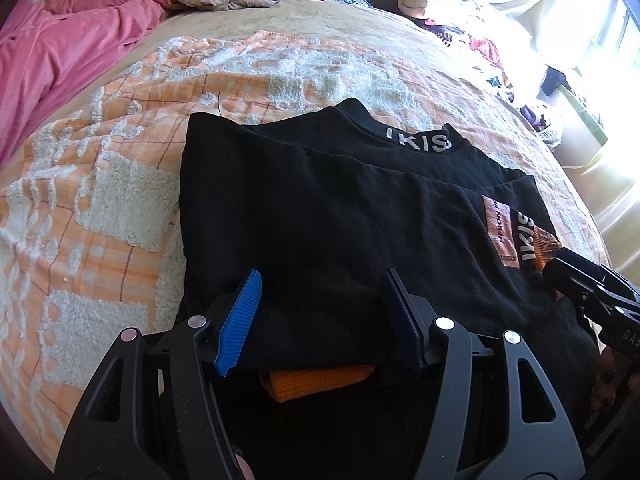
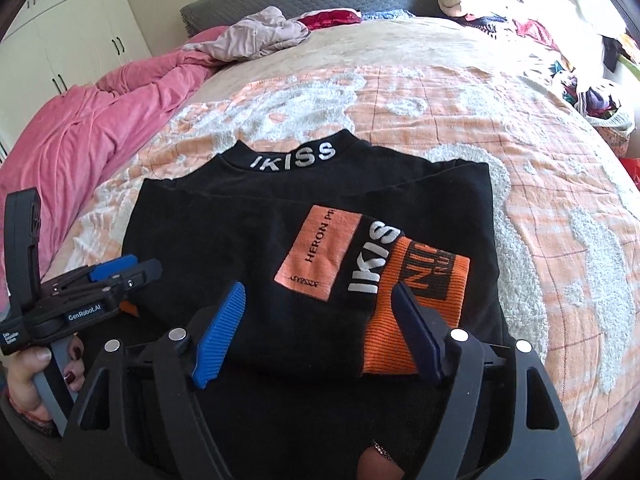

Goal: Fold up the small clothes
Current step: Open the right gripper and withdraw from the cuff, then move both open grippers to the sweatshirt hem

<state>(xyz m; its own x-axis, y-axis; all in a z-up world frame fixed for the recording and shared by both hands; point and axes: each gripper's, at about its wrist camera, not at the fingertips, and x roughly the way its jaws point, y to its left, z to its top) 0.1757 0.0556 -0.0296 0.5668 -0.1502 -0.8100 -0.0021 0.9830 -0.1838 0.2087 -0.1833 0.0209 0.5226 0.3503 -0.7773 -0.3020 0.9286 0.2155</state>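
From my left gripper (image 1: 320, 320), the black top (image 1: 320, 208) lies folded on the orange-and-white blanket (image 1: 100, 184), straight ahead of the fingers and running under them. The jaws stand apart with nothing pinched, the near fold of cloth only lying between the pads. The collar points away from me, so the long axis runs from my fingertips to the far side. I judge the loose near layers, with an orange bit showing beneath, could slide apart if I drag back

From my right gripper (image 2: 320, 332), the top (image 2: 240, 232) sits just ahead, collar again farthest off. These jaws are spread and grasp nothing; the orange cuff (image 2: 416, 300) lies just inside the right finger. Lifting out carelessly could snag that cuff and undo the sleeve fold. My left gripper (image 2: 120, 276) sits off to the left at the garment's edge
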